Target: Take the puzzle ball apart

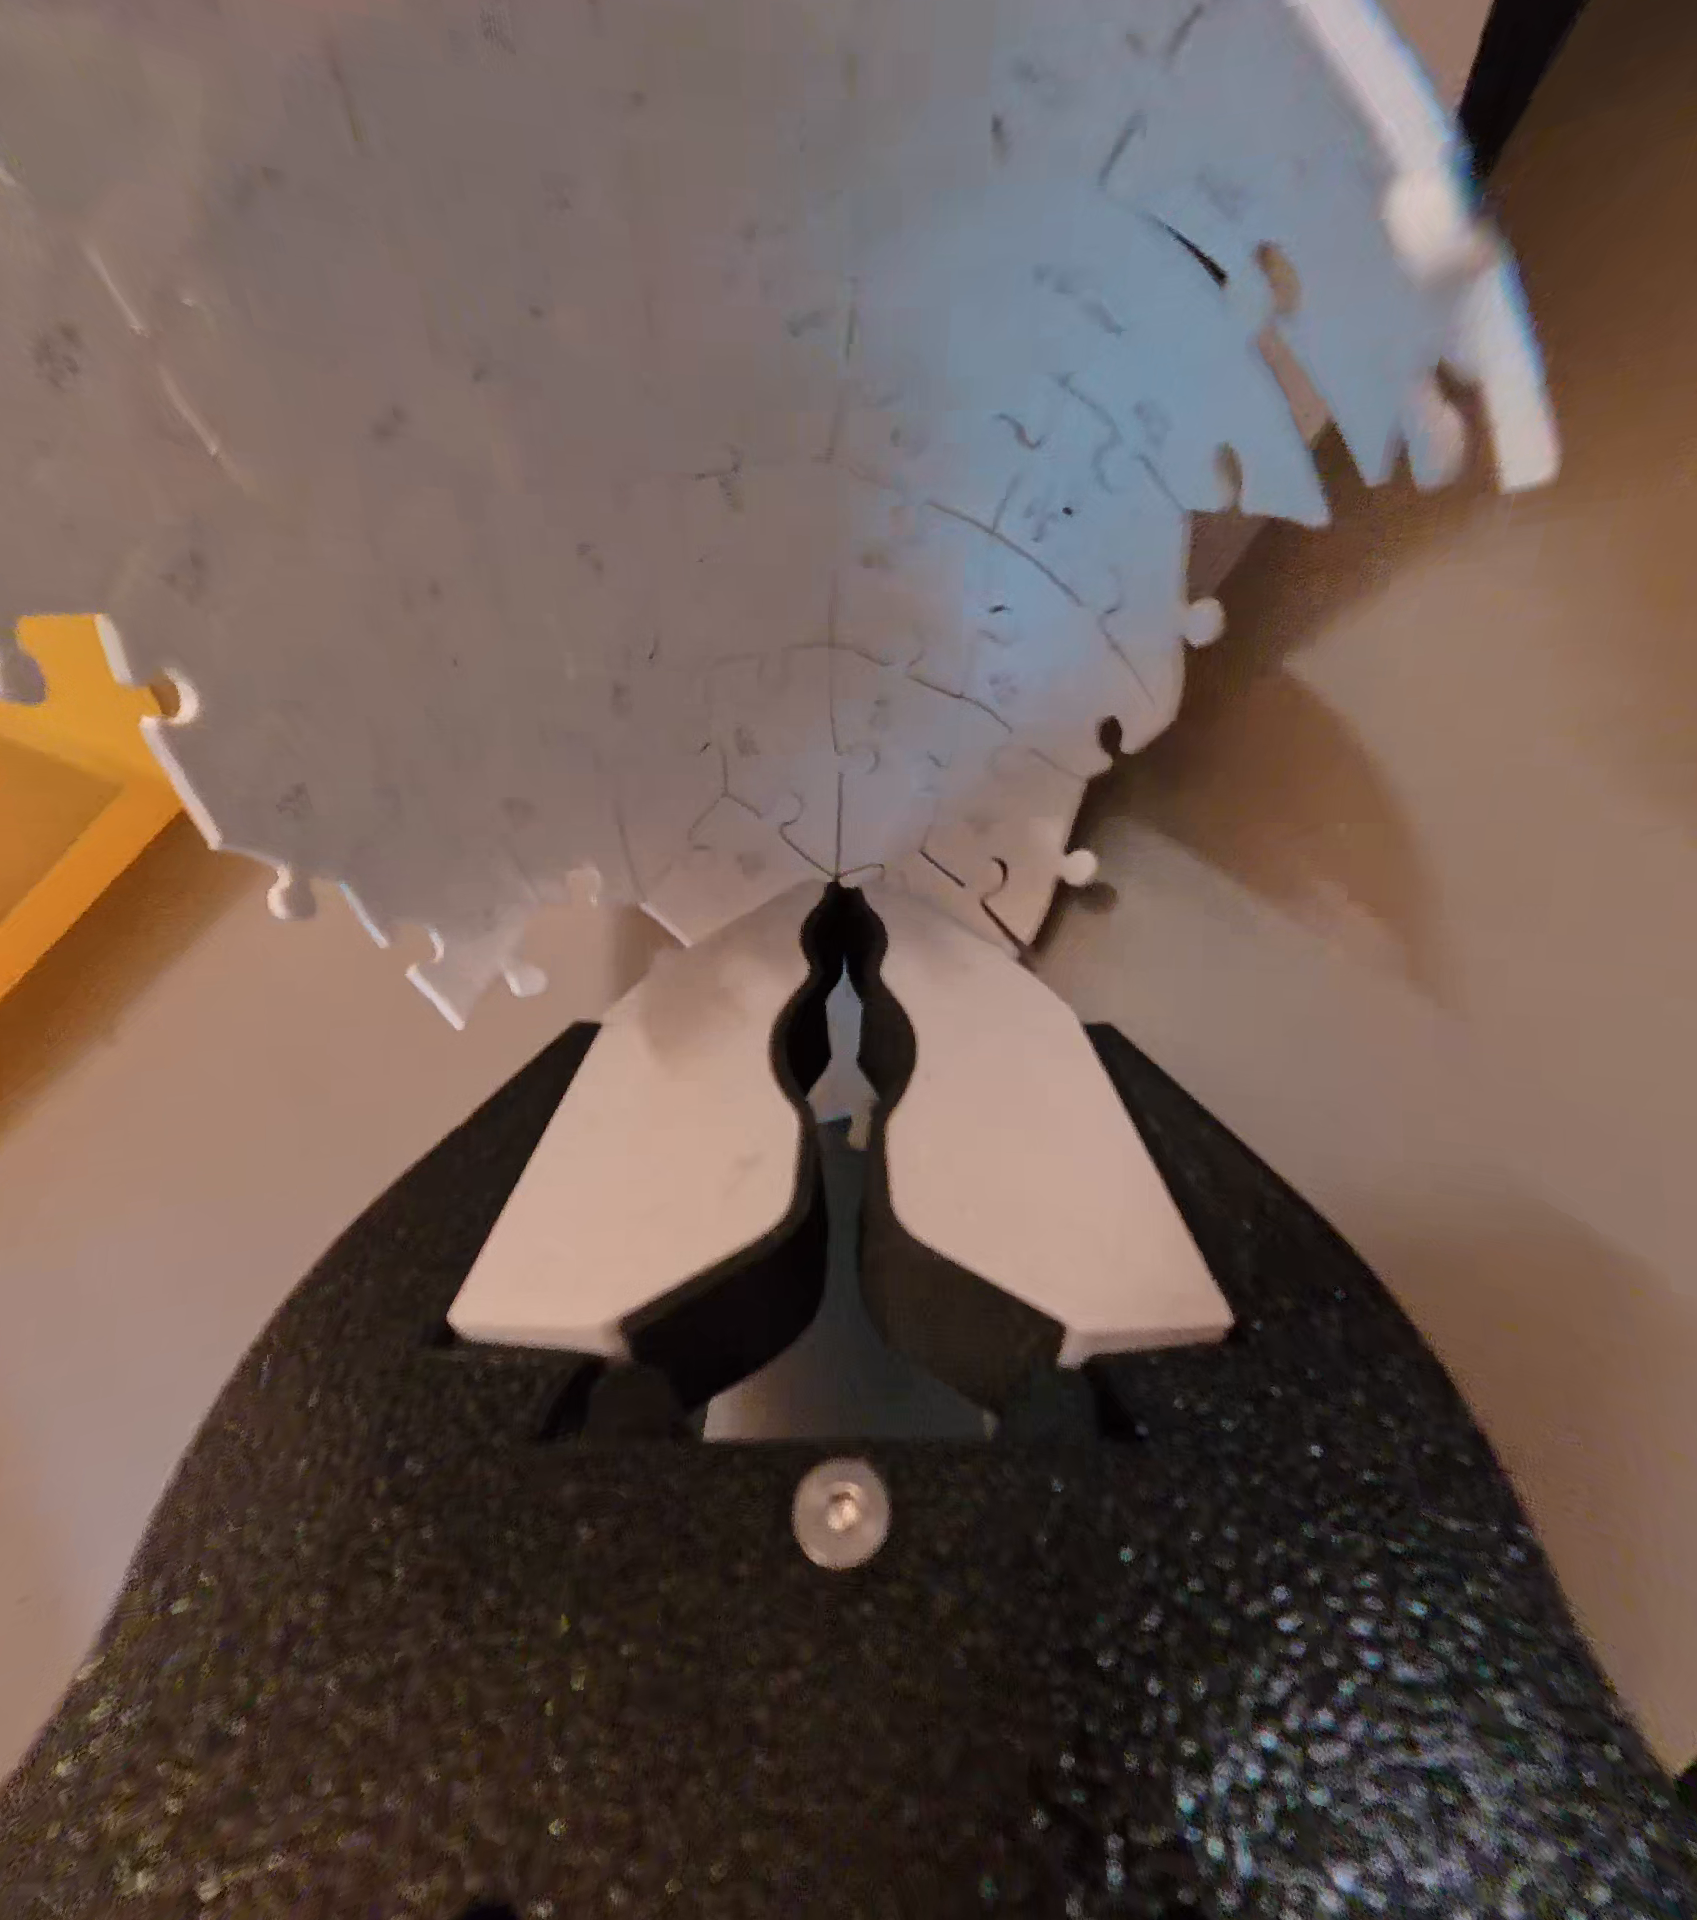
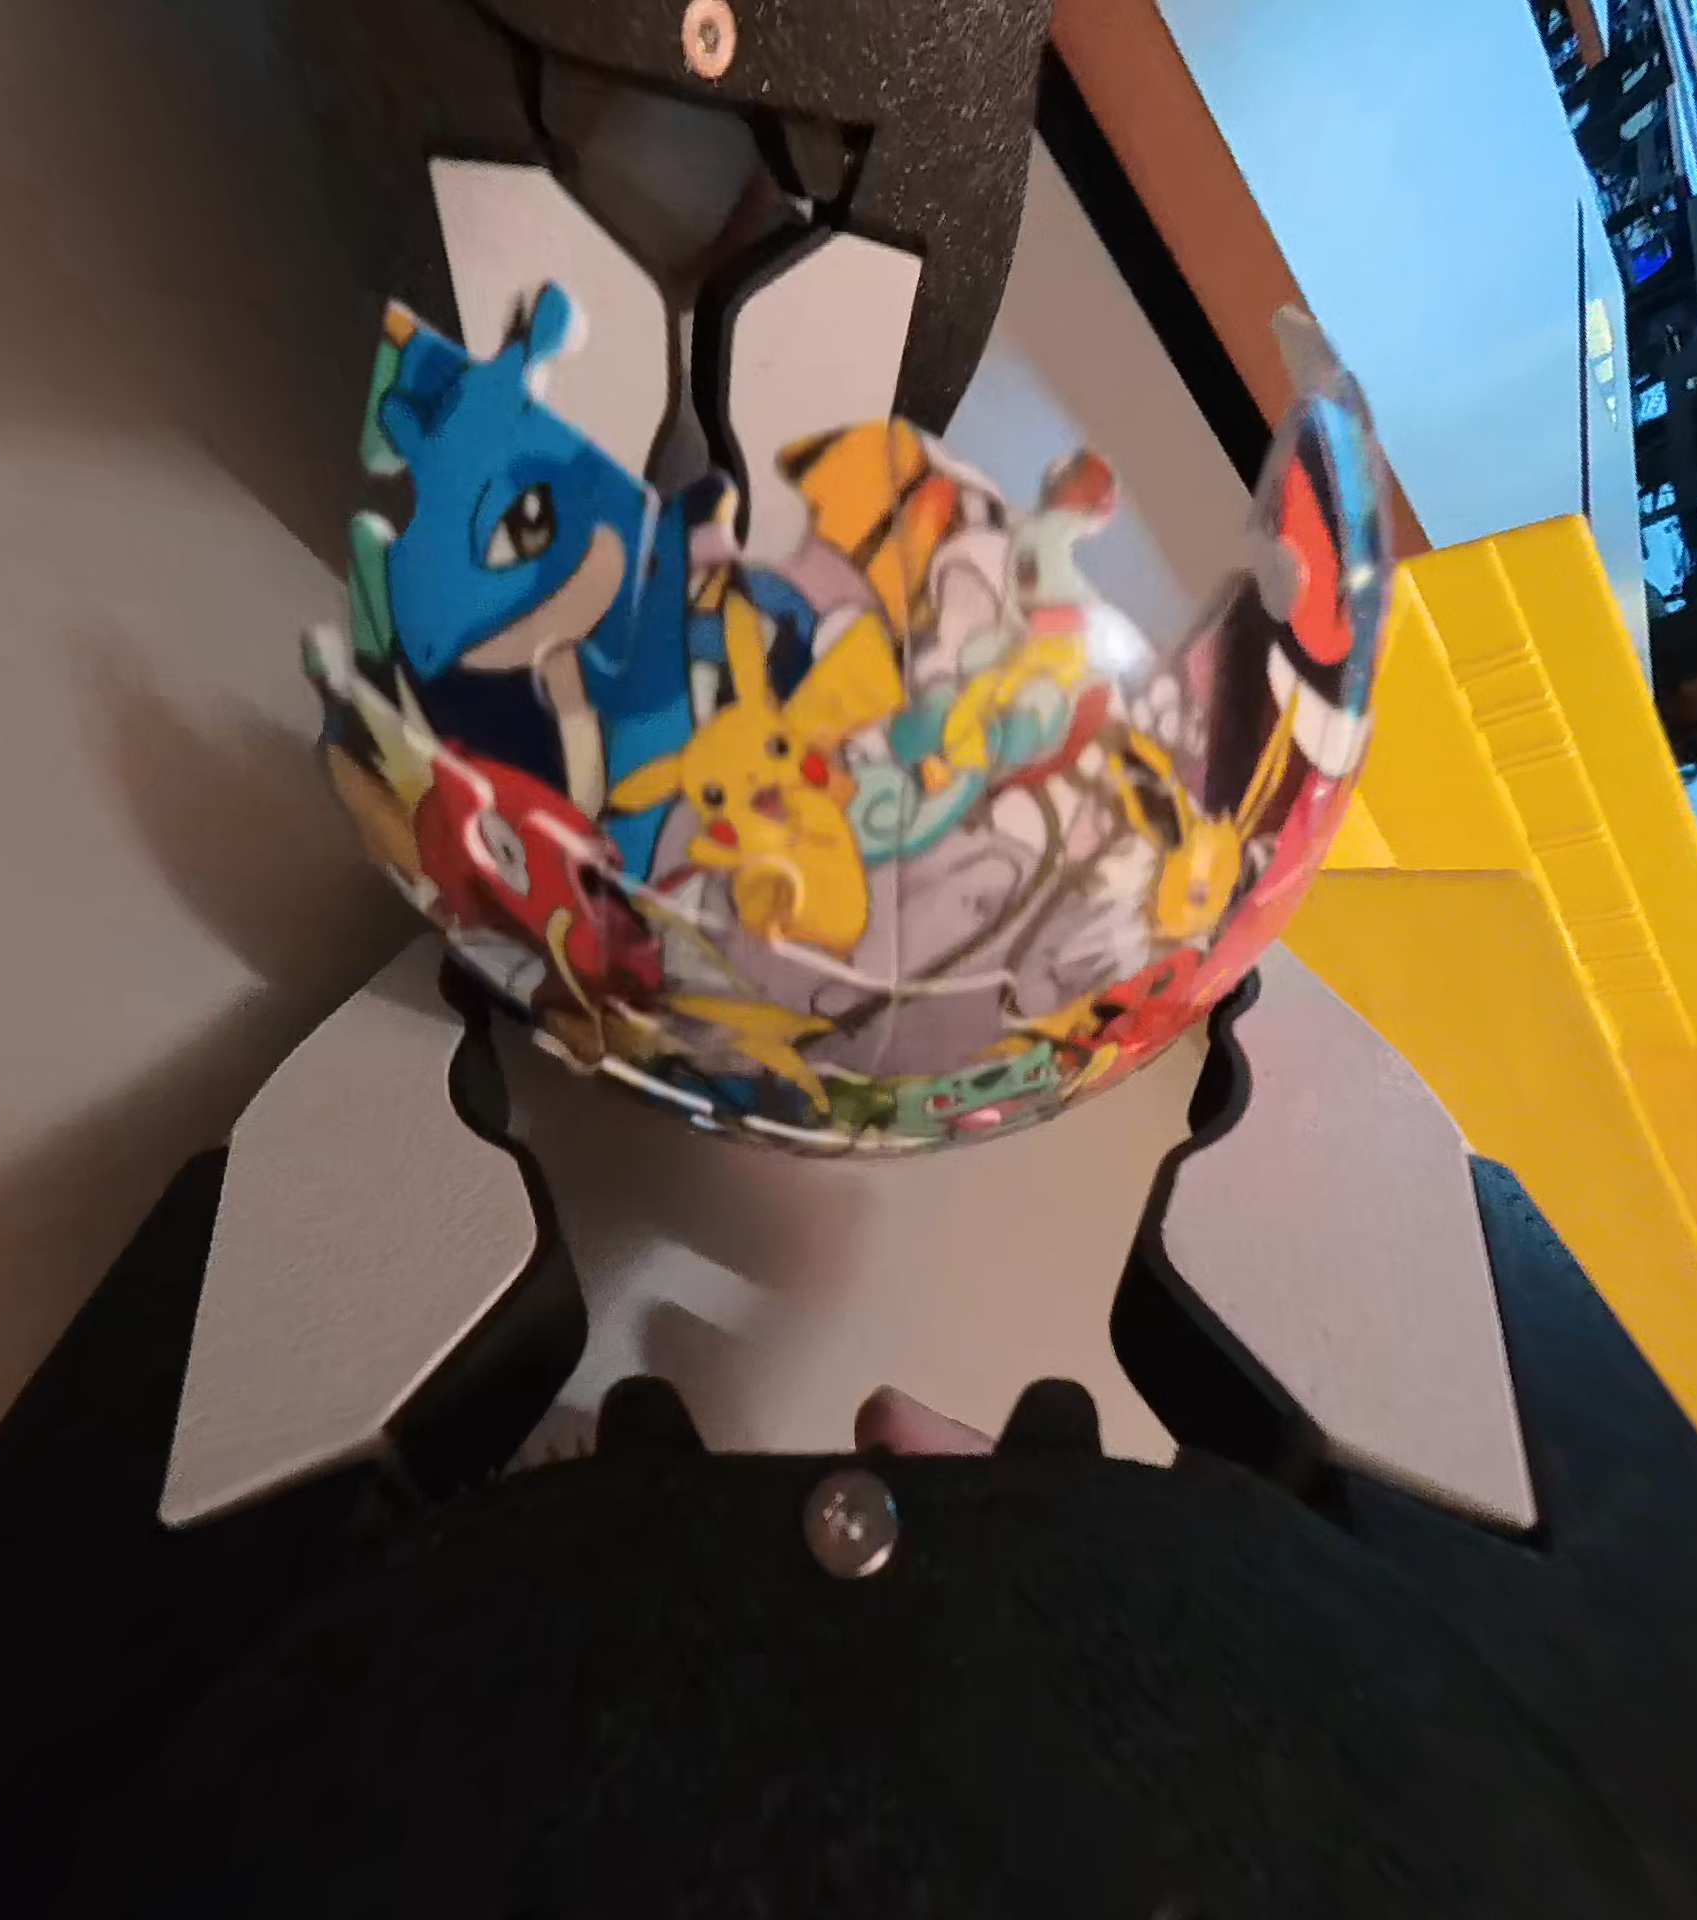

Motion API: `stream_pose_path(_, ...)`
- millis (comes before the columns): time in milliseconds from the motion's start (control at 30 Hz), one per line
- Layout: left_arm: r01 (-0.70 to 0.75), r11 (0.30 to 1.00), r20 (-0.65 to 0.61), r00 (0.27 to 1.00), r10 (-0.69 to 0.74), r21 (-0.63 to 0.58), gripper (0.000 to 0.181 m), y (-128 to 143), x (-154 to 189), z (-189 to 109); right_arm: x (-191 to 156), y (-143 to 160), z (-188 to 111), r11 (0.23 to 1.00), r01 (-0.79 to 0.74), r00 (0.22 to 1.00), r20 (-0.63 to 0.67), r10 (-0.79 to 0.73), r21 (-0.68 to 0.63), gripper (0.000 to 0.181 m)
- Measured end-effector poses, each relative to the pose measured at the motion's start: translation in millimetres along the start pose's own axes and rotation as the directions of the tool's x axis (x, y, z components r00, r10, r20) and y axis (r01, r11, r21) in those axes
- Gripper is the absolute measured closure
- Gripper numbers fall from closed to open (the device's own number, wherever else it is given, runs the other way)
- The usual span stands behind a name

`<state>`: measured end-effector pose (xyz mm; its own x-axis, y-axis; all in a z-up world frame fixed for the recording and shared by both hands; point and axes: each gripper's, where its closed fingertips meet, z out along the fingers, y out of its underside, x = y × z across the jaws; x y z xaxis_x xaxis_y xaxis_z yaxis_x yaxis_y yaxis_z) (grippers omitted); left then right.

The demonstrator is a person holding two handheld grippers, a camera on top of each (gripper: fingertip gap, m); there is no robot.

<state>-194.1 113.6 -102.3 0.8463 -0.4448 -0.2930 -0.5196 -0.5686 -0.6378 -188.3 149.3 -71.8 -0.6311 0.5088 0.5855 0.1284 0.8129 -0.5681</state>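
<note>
Puzzle ball (image 2: 854, 790) shell sits between the wide-apart right hand-held gripper (image 2: 849, 1029), left hand-held gripper (image 1: 839, 904) clamping its edge.

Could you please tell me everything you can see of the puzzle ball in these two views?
The puzzle ball is now an open bowl-shaped shell of interlocking curved pieces, seemingly stiff plastic. Its outside is printed with colourful cartoon creatures; its inside is plain pale grey with faint seams. The rim is jagged with tabs and notches where pieces are missing. The left gripper is shut on its edge, and the open right gripper cradles it between its fingers. It appears lifted off the table.
</note>
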Motion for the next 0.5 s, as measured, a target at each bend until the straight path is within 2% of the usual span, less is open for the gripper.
stream_pose_path(100,-0.034,0.999,-0.005,0.999,0.034,0.009,0.181,-0.8,1.8,-0.3,-1.1,-4.3,0.6,0.999,-0.021,1.0,0.0,0.021,0.035,0.051)
stream_pose_path(233,-0.074,0.997,-0.006,0.997,0.074,0.02,0.181,-2.0,3.5,-0.8,-2.5,-7.0,2.9,0.998,0.051,0.998,-0.038,-0.05,0.032,0.051)
stream_pose_path(500,0.026,0.997,-0.032,0.999,-0.024,0.066,0.181,-2.8,0.5,-2.5,-2.8,-5.2,1.2,0.992,0.129,0.99,-0.059,-0.129,-0.003,0.053)
